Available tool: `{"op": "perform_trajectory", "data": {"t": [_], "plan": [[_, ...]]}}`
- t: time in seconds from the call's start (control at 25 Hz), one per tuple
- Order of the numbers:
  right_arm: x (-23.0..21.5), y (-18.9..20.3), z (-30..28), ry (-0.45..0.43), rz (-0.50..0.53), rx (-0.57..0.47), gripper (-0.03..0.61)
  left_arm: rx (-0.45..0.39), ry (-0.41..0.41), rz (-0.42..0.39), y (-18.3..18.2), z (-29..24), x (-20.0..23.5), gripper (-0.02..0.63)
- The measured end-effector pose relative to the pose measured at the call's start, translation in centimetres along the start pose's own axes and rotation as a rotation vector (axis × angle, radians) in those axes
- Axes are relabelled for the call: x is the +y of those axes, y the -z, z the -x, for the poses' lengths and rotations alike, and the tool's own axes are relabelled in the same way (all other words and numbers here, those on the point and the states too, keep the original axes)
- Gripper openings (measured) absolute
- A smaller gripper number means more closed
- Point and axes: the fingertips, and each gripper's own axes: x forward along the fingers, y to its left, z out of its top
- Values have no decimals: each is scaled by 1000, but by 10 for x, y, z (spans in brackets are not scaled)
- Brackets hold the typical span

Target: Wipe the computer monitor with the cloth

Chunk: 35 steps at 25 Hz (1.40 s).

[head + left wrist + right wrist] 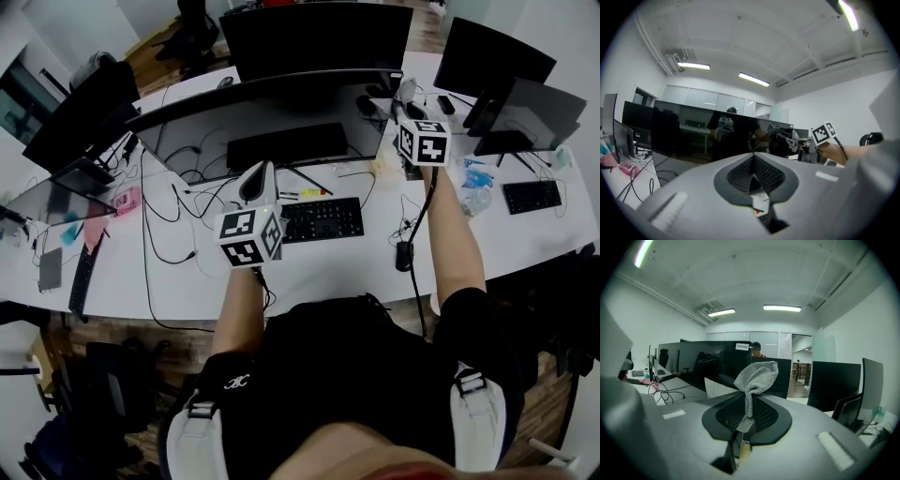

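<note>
Closest to the head camera is the person's black-shirted torso (366, 375), with both forearms reaching forward over a white desk (319, 272). In the right gripper (747, 416), the jaws are clamped on a grey knitted cloth (757, 376), whose bunched upper end stands up above them. That gripper is held up near the right end of the wide curved monitor (281, 131), by its top edge. Whether the cloth touches the screen cannot be told. The left gripper (753, 164) has its jaws pressed together with nothing between them. It hangs in front of the monitor's middle, above the desk and well apart from the cloth.

On the desk below the screen lie a black keyboard (322, 219), a mouse (403, 255) and loose black cables (159, 206). More dark monitors (492, 61) stand behind and to either side. Strip lights (782, 308) line the white ceiling. Bare desk lies between the keyboard and the person, while left of the keyboard the cables cross it.
</note>
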Motion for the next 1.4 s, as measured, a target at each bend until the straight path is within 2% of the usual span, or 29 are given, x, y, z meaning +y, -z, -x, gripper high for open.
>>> {"op": "perform_trajectory", "data": {"t": [0.2,0.6,0.84,1.12,1.4], "plan": [[4,21,-7,-41,69,16,28,13,-10,40,7,5,7,49],[8,83,-26,-135,200,142,28,61,-84,11,26,11,21,49],[11,128,-33,-163,186,202,28,73,-117,-11,32,20,28,49],[18,186,-49,-174,174,300,28,22,-186,6,32,38,44,49],[23,239,-61,-140,132,396,28,17,-227,-11,34,54,57,49]]}}
